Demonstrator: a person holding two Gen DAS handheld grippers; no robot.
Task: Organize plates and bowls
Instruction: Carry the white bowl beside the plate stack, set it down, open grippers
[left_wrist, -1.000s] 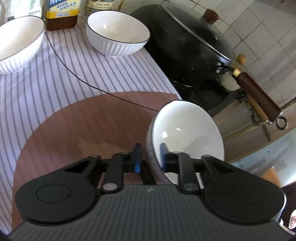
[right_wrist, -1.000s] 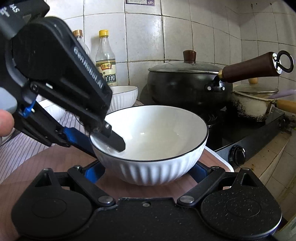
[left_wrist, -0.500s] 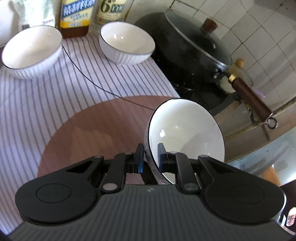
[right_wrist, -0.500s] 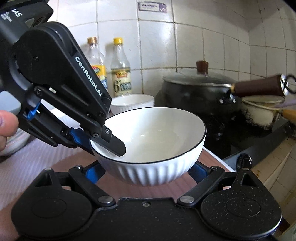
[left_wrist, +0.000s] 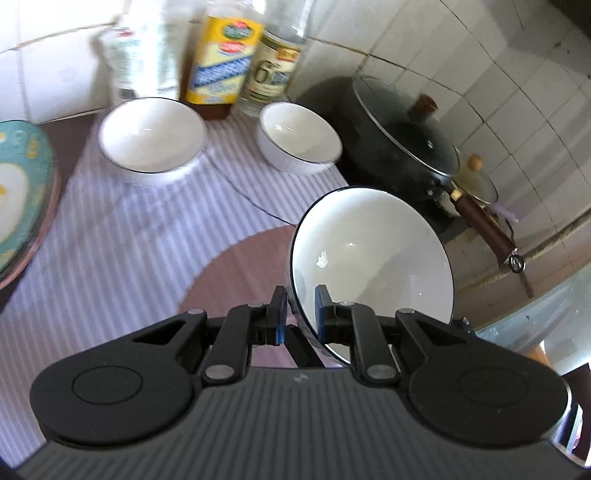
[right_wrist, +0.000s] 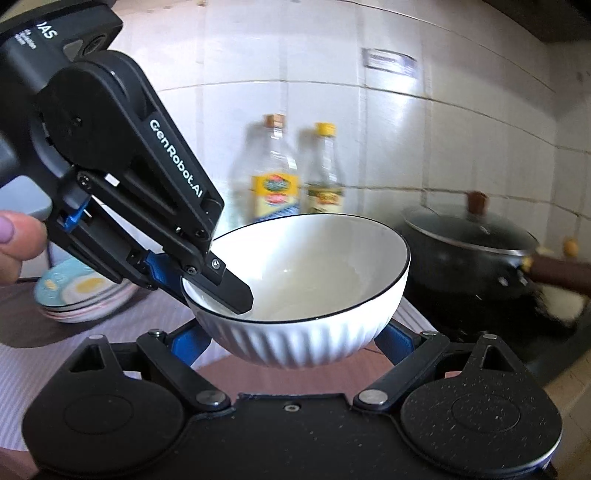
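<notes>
The left gripper (left_wrist: 299, 310) is pinching the rim of a round white bowl (left_wrist: 373, 266), one finger inside and one outside. The bowl has a thin dark line on its rim and ridged sides, and it looks smooth and shiny inside. The right gripper (right_wrist: 295, 343) is spread wide with its blue-padded fingers (right_wrist: 393, 341) on each side of the bowl's bottom; I cannot tell if they touch it. The bowl is up in the air above the striped cloth (left_wrist: 122, 236) on the surface, higher than a second ago, and more of the scene shows now. Two more bowls, a left bowl (left_wrist: 151, 138) and a right bowl (left_wrist: 297, 136), sit far off on the cloth, near the bottles (left_wrist: 221, 62). A stack of plates (left_wrist: 22, 195) has come into sight at the far left. A black pot (left_wrist: 399, 136) with a lid sits on the right.
</notes>
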